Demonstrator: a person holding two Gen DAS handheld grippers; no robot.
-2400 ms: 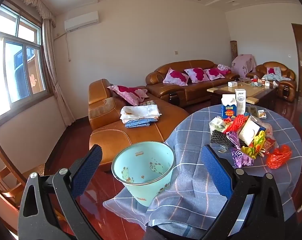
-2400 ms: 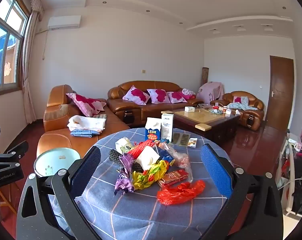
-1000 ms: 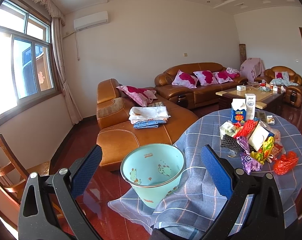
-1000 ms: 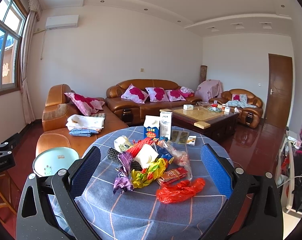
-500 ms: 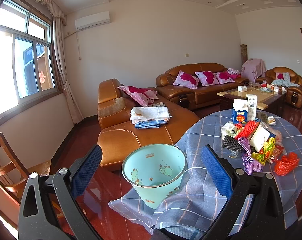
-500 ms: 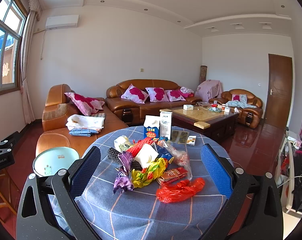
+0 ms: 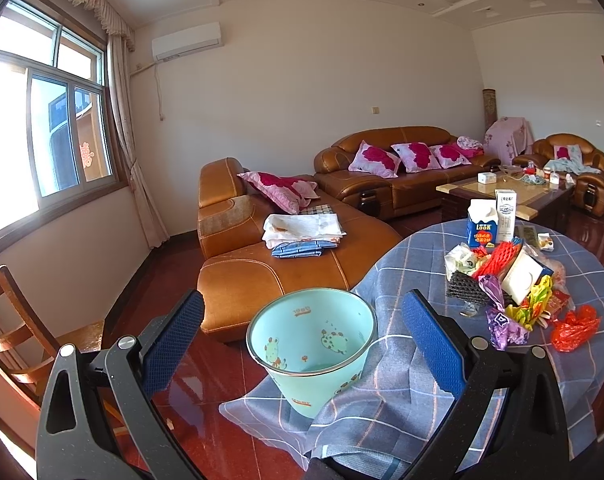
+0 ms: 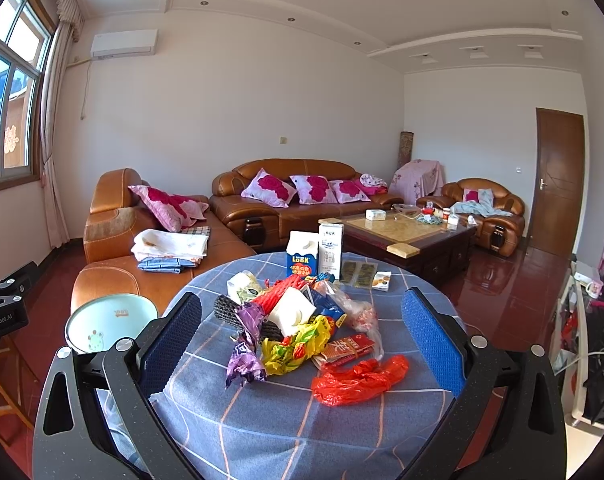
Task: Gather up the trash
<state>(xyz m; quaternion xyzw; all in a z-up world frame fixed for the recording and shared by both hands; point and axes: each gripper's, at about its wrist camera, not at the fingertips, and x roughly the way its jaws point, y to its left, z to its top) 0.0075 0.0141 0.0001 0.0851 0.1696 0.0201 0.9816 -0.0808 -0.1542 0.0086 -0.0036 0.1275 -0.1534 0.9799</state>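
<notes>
Trash pile (image 8: 302,328) on table (image 8: 286,432); bin (image 8: 110,322) left.

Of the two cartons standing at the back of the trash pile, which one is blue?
The shorter gable-topped carton marked LOOK, on the left in the right wrist view; the taller carton beside it is white.

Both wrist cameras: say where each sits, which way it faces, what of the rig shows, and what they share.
Left wrist: rides the open left gripper, facing the trash bin at the table edge, sofa beyond.
Right wrist: rides the open right gripper, facing the trash pile on the table, door at right; part of the left gripper shows at its left edge.
Shared: bin, table, trash pile, milk cartons, sofa.
</notes>
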